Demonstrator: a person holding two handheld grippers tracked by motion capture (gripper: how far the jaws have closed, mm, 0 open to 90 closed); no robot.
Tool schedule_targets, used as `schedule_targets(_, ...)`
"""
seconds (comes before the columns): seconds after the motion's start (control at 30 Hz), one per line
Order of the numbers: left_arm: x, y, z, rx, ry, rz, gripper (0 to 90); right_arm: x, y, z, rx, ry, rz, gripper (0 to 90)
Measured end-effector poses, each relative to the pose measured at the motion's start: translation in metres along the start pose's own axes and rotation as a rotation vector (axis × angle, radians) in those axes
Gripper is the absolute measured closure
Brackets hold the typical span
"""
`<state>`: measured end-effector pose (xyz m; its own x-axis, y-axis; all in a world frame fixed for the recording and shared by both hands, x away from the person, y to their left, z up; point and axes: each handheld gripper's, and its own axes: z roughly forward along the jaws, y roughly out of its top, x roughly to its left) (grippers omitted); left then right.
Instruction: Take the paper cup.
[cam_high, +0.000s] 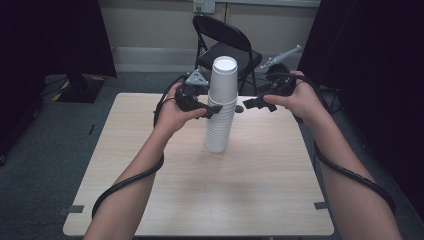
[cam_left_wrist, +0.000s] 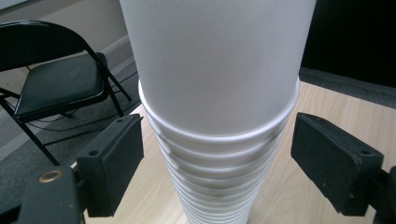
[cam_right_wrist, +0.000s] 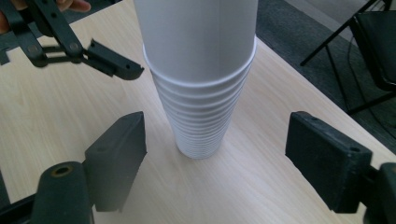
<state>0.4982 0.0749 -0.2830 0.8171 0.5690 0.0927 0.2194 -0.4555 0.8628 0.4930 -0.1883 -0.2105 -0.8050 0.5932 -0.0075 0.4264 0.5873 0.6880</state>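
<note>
Two grippers flank a stack of white cups (cam_high: 220, 107) standing upside down mid-table (cam_high: 150, 165), a black folding chair (cam_high: 227, 42) behind. Left gripper (cam_left_wrist: 217, 163), jaws wide, straddles the stack untouched; right gripper (cam_right_wrist: 215, 158), equally spread, stays just short.

White paper cup stack (cam_left_wrist: 219, 116) close up between spread black fingers (cam_left_wrist: 112, 163), wooden table (cam_left_wrist: 322, 107), black folding chair (cam_left_wrist: 56, 79)

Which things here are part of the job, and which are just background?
In the job: stack of white paper cups; left tool, open around the stack; right tool, open beside it.

Background: black folding chair; table.
</note>
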Motion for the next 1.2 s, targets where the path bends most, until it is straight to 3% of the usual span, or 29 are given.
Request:
schedule_targets(0.23, -0.002, -0.001, 0.004, 0.003, 0.006, -0.001, 20.1, 0.002, 0.026, -0.012, -0.038, -0.017, 0.029, 22.1)
schedule_targets(0.43, 0.000, -0.002, 0.005, -0.007, 0.006, -0.022, 22.2, 0.001, 0.035, -0.015, -0.024, -0.041, 0.027, 22.2)
schedule_targets(0.5, -0.001, -0.001, 0.005, -0.003, 0.012, -0.017, 21.3, -0.001, 0.040, -0.019, -0.045, -0.043, 0.061, 22.5)
schedule_targets(0.57, -0.001, 0.000, 0.006, -0.002, 0.015, -0.005, 20.9, -0.002, 0.042, -0.020, -0.055, -0.047, 0.066, 22.4)
schedule_targets(0.83, -0.001, -0.001, 0.008, -0.008, 0.009, -0.032, 18.9, -0.002, 0.054, -0.027, -0.068, -0.072, 0.072, 23.7)
schedule_targets(1.0, -0.002, 0.000, 0.007, -0.005, 0.015, -0.018, 19.2, 0.002, 0.066, -0.033, -0.064, -0.090, 0.073, 27.4)
schedule_targets(1.2, -0.002, 0.000, 0.008, -0.007, 0.015, -0.025, 19.3, 0.005, 0.080, -0.035, -0.102, -0.104, 0.113, 36.0)
